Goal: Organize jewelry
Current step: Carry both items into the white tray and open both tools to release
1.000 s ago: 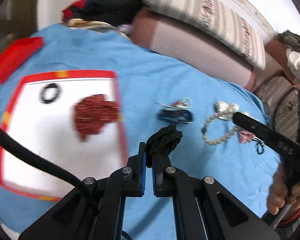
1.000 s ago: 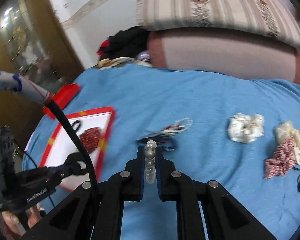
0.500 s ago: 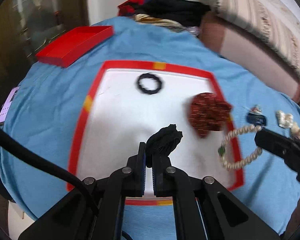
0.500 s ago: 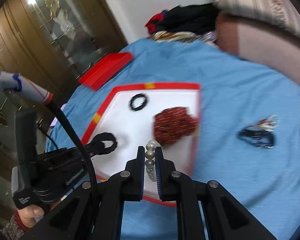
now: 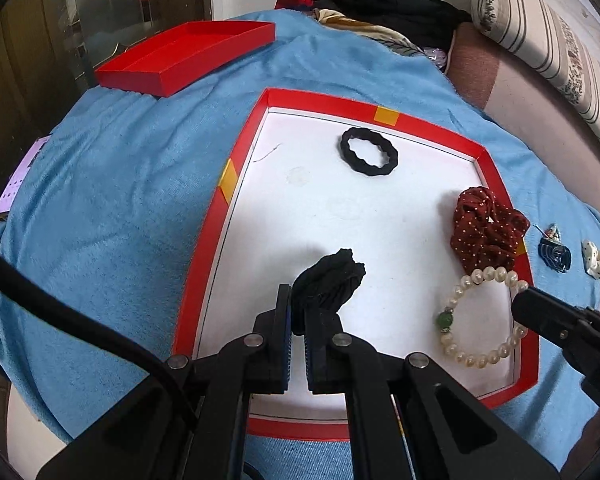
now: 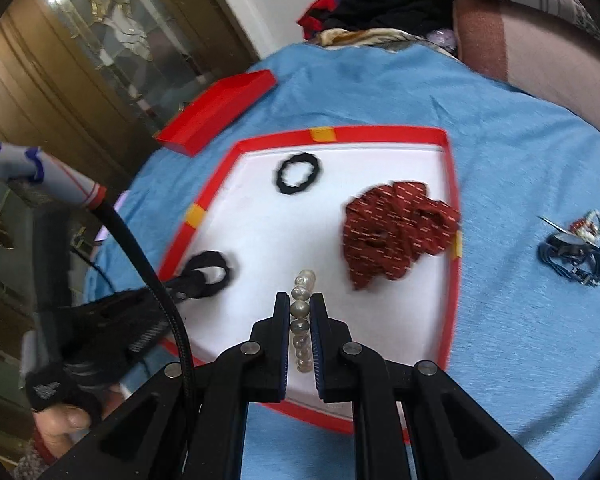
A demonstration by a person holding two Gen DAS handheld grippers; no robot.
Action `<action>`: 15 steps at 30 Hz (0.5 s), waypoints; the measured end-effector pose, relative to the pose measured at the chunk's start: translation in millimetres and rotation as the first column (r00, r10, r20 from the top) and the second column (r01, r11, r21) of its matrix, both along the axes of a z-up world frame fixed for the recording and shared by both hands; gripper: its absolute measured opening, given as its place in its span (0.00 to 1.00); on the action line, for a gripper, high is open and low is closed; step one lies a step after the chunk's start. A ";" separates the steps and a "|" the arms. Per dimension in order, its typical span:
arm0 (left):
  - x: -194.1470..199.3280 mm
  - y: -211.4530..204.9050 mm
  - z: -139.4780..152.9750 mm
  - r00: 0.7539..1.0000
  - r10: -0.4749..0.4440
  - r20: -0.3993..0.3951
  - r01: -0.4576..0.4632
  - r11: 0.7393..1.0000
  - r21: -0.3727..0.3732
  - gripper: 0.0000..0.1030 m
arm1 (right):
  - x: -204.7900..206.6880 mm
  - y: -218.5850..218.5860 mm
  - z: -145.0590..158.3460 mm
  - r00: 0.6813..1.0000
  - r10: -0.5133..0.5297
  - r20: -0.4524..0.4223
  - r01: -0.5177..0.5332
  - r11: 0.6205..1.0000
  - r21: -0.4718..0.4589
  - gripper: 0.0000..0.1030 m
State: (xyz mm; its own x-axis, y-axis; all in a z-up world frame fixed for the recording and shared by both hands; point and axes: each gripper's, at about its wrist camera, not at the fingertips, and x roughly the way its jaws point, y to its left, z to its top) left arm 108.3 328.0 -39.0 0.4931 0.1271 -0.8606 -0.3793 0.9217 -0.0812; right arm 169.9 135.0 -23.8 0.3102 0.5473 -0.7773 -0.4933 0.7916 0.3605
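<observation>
A white tray with a red rim (image 5: 236,168) (image 6: 380,136) lies on the blue cloth. My left gripper (image 5: 297,308) is shut on a black hair tie (image 5: 328,276) and holds it over the tray's near half; it also shows in the right wrist view (image 6: 206,274). My right gripper (image 6: 300,312) is shut on a pearl bracelet (image 6: 302,312) with a green bead, which hangs over the tray's right side in the left wrist view (image 5: 480,316). A black ring hair tie (image 5: 369,152) (image 6: 299,173) and a dark red dotted scrunchie (image 5: 484,228) (image 6: 396,228) lie in the tray.
A red box lid (image 5: 188,56) (image 6: 216,110) sits at the far left. Right of the tray lie a dark blue piece (image 5: 555,254) (image 6: 576,258) and a white scrunchie (image 5: 598,262). Clothes (image 5: 380,8) and cushions (image 5: 548,52) lie beyond.
Both grippers swung left from the loose items on the cloth to above the tray, still holding the black hair tie and the pearl bracelet.
</observation>
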 end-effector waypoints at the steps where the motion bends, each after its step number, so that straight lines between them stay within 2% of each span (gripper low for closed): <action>1: 0.4 -0.3 -1.0 1.000 0.001 -0.001 -0.001 1.000 -0.002 0.05 | 1.9 -3.3 -3.3 1.000 -0.009 -0.006 0.009 1.000 -0.009 0.10; 8: 4.8 -2.3 -5.5 1.000 0.007 -0.014 -0.007 1.000 -0.003 0.05 | 7.9 -12.4 -16.8 0.999 -0.023 -0.031 0.022 0.999 -0.029 0.11; 11: 5.1 -3.2 -4.8 1.000 0.019 -0.013 -0.019 1.000 0.015 0.08 | 7.2 -13.2 -20.4 0.999 -0.023 -0.030 0.022 0.999 -0.044 0.11; 15: 4.3 -5.3 -3.2 1.000 0.025 -0.009 -0.025 0.999 0.029 0.30 | 7.4 -16.5 -24.1 0.999 -0.041 -0.020 0.039 0.997 -0.063 0.12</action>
State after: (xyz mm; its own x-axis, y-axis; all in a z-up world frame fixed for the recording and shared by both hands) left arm 112.6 322.6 -42.1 0.4810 0.1638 -0.8613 -0.4029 0.9138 -0.0512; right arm 177.2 118.5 -47.9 0.3142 0.4849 -0.8162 -0.4536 0.8319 0.3196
